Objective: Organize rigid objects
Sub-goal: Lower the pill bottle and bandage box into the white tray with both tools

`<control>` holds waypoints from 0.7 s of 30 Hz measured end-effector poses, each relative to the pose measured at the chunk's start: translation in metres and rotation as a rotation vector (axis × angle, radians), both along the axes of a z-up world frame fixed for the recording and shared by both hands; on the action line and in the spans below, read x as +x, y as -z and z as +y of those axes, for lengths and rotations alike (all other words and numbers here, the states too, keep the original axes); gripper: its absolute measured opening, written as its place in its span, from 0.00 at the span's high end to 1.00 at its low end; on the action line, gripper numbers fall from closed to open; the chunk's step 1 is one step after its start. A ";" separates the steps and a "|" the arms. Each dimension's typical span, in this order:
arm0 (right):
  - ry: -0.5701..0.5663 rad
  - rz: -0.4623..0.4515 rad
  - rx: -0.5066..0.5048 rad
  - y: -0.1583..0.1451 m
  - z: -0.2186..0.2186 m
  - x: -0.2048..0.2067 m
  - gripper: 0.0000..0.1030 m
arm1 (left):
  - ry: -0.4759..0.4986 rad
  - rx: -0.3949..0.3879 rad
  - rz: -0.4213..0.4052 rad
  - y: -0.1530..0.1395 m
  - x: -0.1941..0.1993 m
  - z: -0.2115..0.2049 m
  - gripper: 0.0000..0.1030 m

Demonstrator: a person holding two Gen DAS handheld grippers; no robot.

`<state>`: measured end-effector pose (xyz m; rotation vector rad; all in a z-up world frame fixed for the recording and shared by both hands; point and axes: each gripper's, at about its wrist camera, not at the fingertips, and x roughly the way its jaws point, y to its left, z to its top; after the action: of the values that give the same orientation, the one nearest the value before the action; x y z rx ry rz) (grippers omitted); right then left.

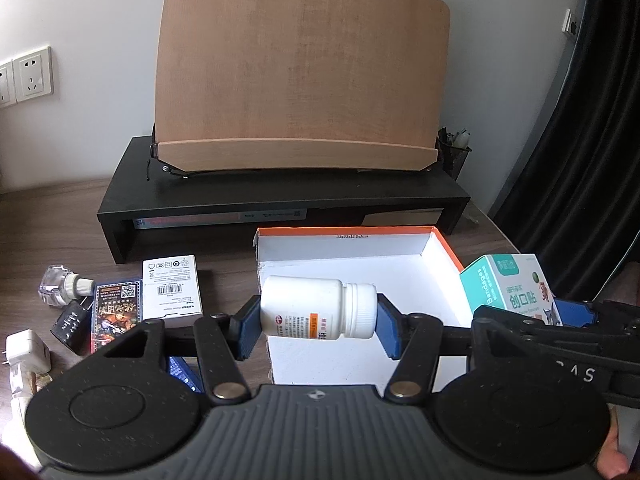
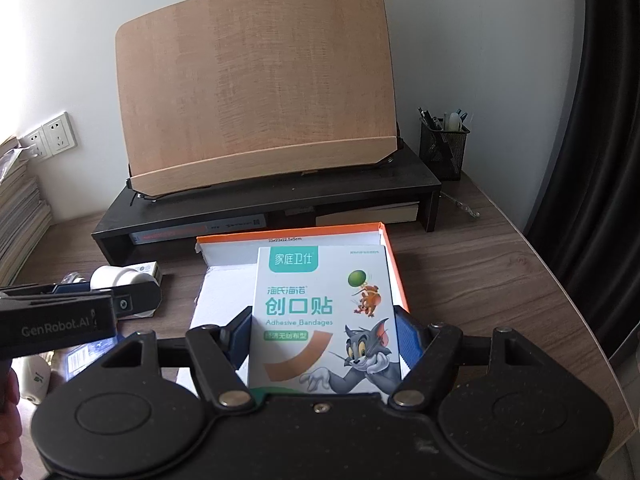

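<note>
1. The left gripper (image 1: 318, 326) clamps a white pill bottle (image 1: 316, 308) sideways between its blue pads, cap to the right, above the near left part of an open white box with an orange rim (image 1: 444, 246).
2. The right gripper (image 2: 324, 338) grips an adhesive bandage carton (image 2: 324, 312) by its two sides, upright over the same box.
3. Left of the box, near the table's left edge, lie a white labelled carton (image 1: 171, 292), a dark card pack (image 1: 116, 316), a small clear bottle (image 1: 60, 290), a black adapter (image 1: 72, 324) and a white plug (image 1: 26, 354).
4. Behind the box a black riser shelf (image 1: 280, 196) carries a wooden book stand (image 1: 300, 72); one mesh pen cup (image 2: 444, 148) stands at the far right corner.
5. The brown wood-grain table (image 2: 480, 264) meets a white wall with sockets (image 1: 32, 74); a dark curtain (image 1: 580, 160) hangs at right, and stacked papers (image 2: 20, 216) sit at left.
</note>
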<state>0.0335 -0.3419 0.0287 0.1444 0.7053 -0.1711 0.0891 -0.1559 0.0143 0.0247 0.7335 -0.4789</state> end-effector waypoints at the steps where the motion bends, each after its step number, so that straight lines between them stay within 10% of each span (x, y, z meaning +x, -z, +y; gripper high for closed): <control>1: -0.003 0.000 -0.001 0.000 -0.002 0.002 0.18 | -0.005 0.000 0.002 0.001 0.002 -0.002 0.44; 21: -0.077 0.019 -0.003 0.009 -0.033 0.041 0.18 | -0.083 0.002 0.035 0.013 0.016 -0.033 0.44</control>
<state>0.0744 -0.3749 0.0194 0.1122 0.7285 -0.1002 0.1054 -0.1890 0.0012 -0.0122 0.7658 -0.4000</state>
